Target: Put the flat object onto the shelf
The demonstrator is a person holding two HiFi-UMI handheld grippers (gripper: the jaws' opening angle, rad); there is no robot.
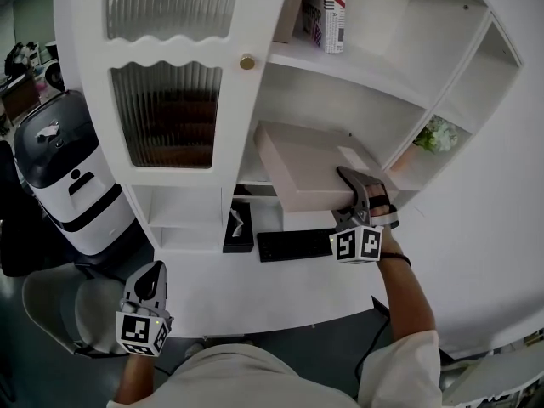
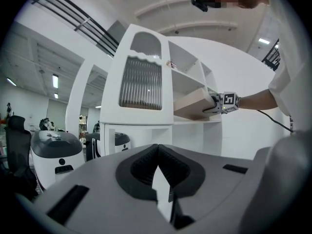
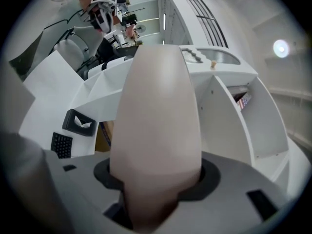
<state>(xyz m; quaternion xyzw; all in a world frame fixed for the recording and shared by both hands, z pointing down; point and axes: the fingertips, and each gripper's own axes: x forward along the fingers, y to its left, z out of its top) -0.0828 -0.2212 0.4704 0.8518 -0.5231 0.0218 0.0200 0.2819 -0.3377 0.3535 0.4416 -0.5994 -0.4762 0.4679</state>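
A white short-sleeved shirt (image 1: 246,376) and a dark wristband (image 1: 396,258) are worn. The grey left gripper (image 1: 153,269), at 7 o'clock, and right gripper (image 1: 350,178), at 4 o'clock, are fitted with black-and-white marker cubes (image 1: 143,333).

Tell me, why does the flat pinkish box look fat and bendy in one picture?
Right gripper view: the wide-angle lens sits close, so the flat pinkish-beige box bulges and the white shelf unit curves; head view: its edges look straighter.

No legible txt anywhere; print on flag-cover book (image 1: 333,15) too small to read.
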